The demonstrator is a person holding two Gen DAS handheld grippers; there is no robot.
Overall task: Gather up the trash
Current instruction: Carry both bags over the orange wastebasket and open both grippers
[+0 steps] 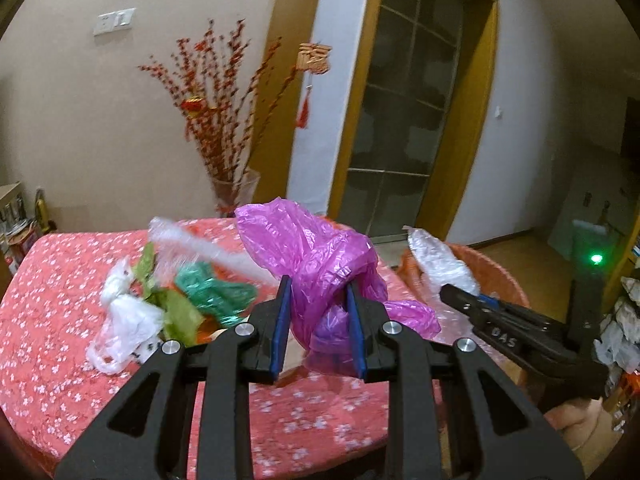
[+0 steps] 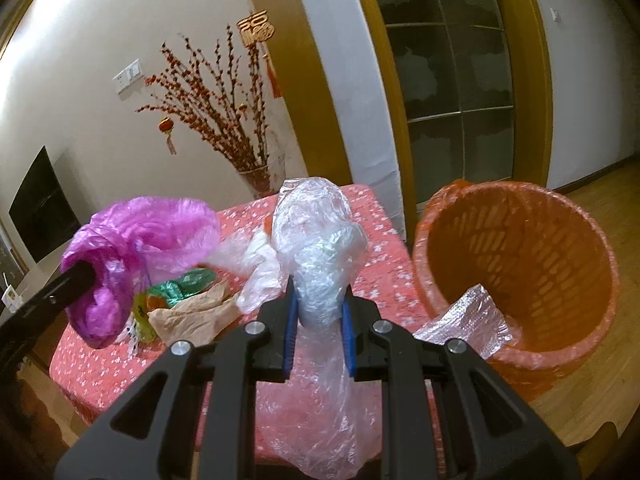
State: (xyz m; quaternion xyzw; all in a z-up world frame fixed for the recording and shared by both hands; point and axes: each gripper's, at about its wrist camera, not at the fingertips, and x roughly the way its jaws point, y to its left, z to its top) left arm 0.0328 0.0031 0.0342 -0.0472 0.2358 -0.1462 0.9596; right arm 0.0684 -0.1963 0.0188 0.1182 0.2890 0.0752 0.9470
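Note:
My left gripper (image 1: 318, 292) is shut on a crumpled purple plastic bag (image 1: 316, 256) and holds it above the table; the bag also shows in the right wrist view (image 2: 140, 232). My right gripper (image 2: 320, 300) is shut on a clear plastic bag (image 2: 320, 240) that hangs down between the fingers; it also shows in the left wrist view (image 1: 440, 260). An orange basket bin (image 2: 520, 264) stands to the right of the table with silvery bubble wrap (image 2: 468, 320) in it.
The table has a red flowered cloth (image 1: 52, 320). On it lie a white bag (image 1: 124, 312), a green bag (image 1: 212, 292), yellow-green wrappers (image 1: 176, 316) and brown paper (image 2: 192, 316). A glass vase of red branches (image 1: 234, 192) stands behind the table. The floor is wood (image 2: 600, 380).

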